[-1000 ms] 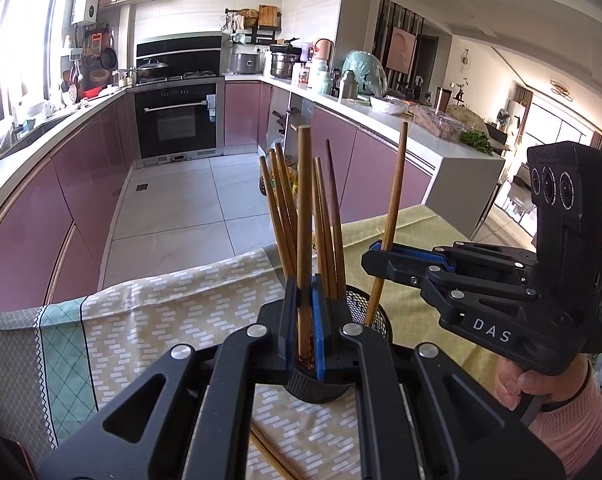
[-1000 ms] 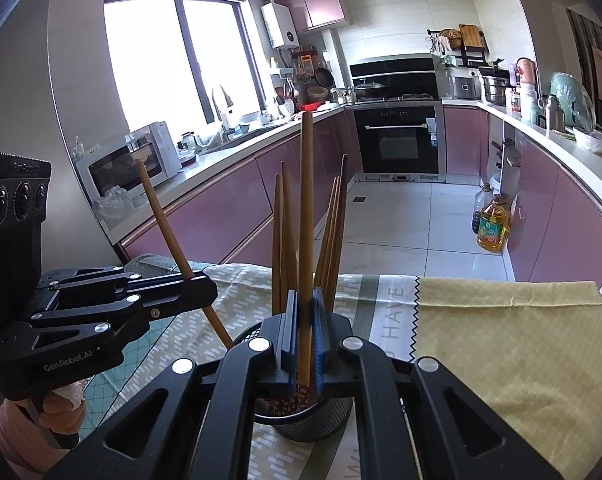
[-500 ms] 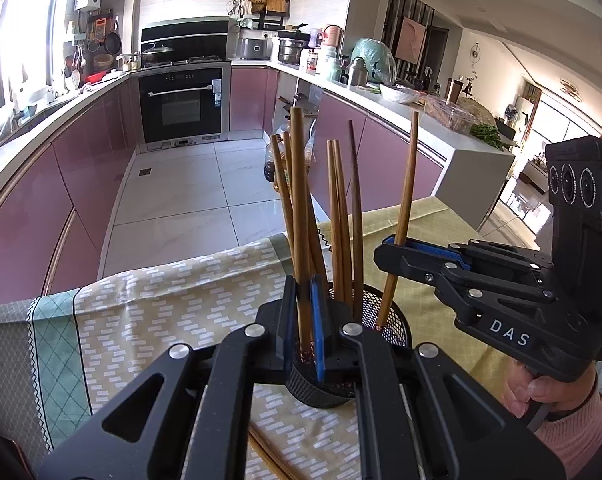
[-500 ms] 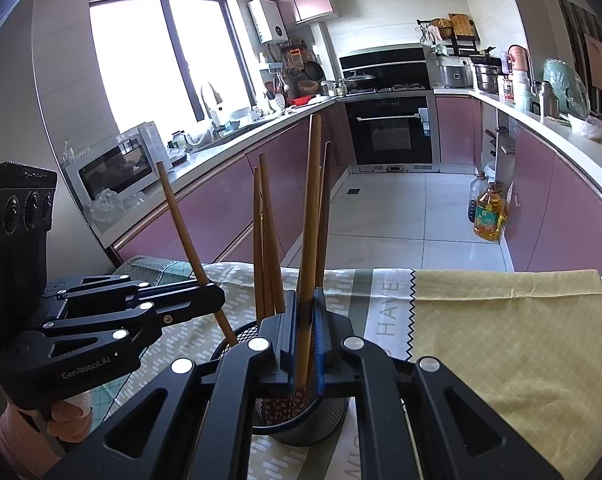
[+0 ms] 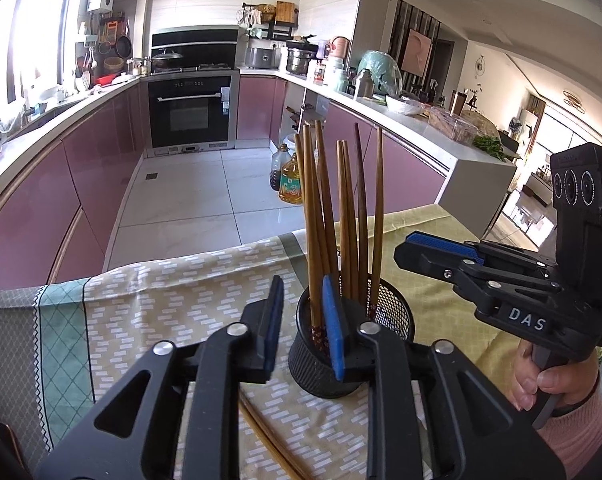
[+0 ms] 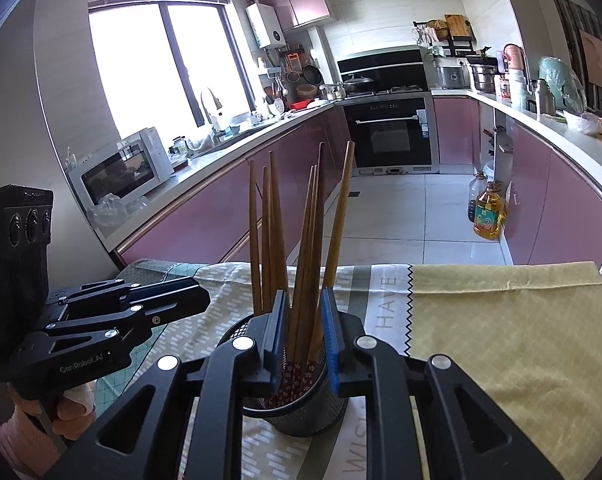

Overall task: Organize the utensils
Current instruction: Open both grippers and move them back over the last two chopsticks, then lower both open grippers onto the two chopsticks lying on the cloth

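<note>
The left gripper, marked "GenRobot.AI", tilted downward, its fingers just parted and empty. Between the two, the chopsticks stood upright in the mesh holder on the bench. The right gripper, marked "DAS", likewise had just released, its fingers narrowly apart.

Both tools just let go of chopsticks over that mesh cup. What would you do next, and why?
Probably lift both clear. Each hand-held gripper, left and right, has just been opening, pads off the chopsticks, which now stand in the mesh cup. More chopsticks on the cloth remain to fetch.
</note>
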Available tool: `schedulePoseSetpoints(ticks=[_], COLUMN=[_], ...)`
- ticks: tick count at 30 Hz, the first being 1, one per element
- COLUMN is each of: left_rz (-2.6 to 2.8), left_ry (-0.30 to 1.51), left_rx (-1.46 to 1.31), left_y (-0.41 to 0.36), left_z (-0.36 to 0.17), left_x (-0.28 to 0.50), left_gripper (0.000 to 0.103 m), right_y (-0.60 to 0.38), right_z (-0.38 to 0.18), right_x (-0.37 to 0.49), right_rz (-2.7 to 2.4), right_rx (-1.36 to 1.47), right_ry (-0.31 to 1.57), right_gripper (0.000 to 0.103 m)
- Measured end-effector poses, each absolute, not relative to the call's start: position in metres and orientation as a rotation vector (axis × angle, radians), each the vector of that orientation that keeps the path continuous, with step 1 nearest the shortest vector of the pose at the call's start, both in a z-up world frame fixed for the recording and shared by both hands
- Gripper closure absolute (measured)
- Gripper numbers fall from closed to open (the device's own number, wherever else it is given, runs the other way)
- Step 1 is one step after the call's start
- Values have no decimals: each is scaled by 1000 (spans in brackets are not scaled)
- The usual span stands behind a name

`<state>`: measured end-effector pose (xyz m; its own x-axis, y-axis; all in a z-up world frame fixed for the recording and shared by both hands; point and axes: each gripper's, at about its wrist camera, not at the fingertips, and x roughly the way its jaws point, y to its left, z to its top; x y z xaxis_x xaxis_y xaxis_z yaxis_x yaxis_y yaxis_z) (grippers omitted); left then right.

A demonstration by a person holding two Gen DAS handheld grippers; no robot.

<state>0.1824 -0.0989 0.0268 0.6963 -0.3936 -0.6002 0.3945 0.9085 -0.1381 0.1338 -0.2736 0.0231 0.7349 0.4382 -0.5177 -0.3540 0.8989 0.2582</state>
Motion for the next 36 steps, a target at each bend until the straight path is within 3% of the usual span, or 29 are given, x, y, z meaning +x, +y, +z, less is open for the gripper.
schedulePoseSetpoints(ticks=[7,11,16,19,26,36], left_rz=[-418,-378,-333,-302,-244,-244], left_ry=[619,632,696,749,829,832], left_rx=[-31,-25,-54,-52,-58,-52], left_y=[-70,-51,-29,-21,-7,-10], left_z=[27,16,-10,-32,-65,-69], left_x=[151,135,123,116,109,99], left_gripper=[58,45,41,28,28,30], right_y=[-260,-244,-220,-208,-185,-173], right_z=[29,16,-26,-47,-72,-80], right_x=[93,74,69,69,68,66], right_rz=[538,596,625,628,611,573], right_rx=[89,51,10,4,-32,-72], right_ry=[579,617,744,810,872,890], right_gripper=[66,51,51,51,51,53])
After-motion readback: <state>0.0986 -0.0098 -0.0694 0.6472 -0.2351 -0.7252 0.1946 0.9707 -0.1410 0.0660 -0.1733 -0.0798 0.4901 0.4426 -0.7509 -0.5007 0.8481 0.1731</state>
